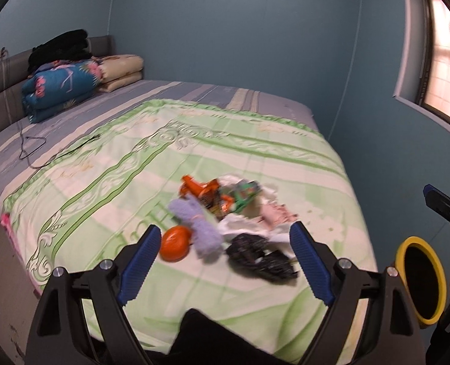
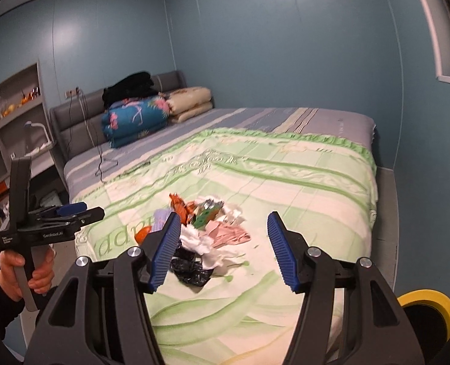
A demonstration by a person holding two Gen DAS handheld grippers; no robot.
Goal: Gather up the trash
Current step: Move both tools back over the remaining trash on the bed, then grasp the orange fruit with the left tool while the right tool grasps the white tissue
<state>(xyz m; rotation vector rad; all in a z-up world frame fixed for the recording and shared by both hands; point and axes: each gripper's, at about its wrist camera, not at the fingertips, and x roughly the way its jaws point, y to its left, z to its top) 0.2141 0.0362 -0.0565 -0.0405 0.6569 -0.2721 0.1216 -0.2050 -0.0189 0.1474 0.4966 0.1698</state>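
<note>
A pile of trash lies on the green bedspread [image 1: 109, 164]: an orange wrapper [image 1: 196, 187], a green wrapper [image 1: 244, 196], white tissues [image 1: 240, 223], pink paper [image 1: 275, 214], a black plastic bag [image 1: 258, 257], a lilac fuzzy sock [image 1: 197, 225] and an orange fruit [image 1: 175, 243]. My left gripper [image 1: 225, 260] is open and empty, just in front of the pile. My right gripper [image 2: 222, 249] is open and empty, above the near side of the same pile [image 2: 206, 228]. The black bag [image 2: 190, 269] lies by its left finger.
A yellow-rimmed bin [image 1: 421, 278] stands off the bed's right corner, also in the right wrist view [image 2: 428, 313]. Folded quilts [image 1: 62, 86] and black clothes [image 1: 59, 48] lie at the headboard. A black cable [image 1: 30, 149] lies on the sheet. Shelves [image 2: 15, 115] stand left.
</note>
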